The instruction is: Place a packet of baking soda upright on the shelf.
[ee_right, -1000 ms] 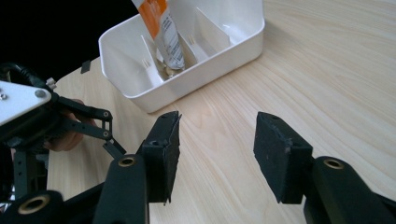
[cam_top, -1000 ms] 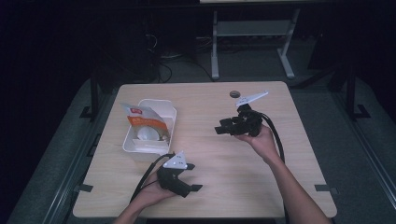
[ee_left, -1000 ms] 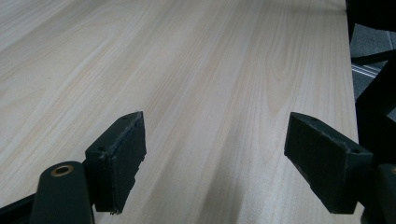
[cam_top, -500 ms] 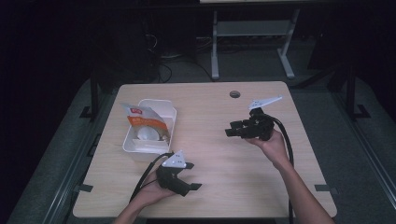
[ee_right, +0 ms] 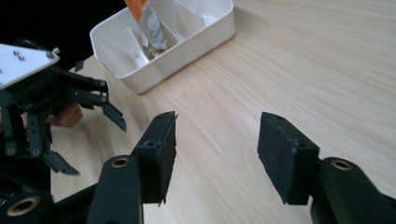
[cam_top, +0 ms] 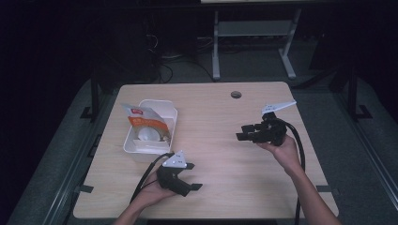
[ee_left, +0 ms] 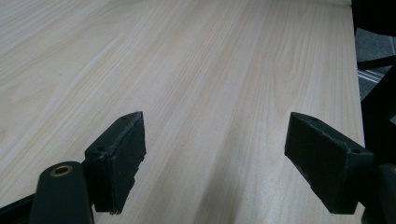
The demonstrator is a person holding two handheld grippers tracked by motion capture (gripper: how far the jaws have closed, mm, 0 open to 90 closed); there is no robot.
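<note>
We see the pale wood worktop point(cam_top: 220, 122) lying bare between our two grippers. Our right gripper point(cam_top: 241, 134) hovers with jaws spread wide and empty, pointing toward the white tray point(cam_top: 172, 123), which sits well ahead of it holding an orange-labelled packet point(cam_top: 141, 117). Our left gripper point(cam_top: 192, 188), just beside that tray near the front edge, also gapes wide, gripping nothing.
</note>
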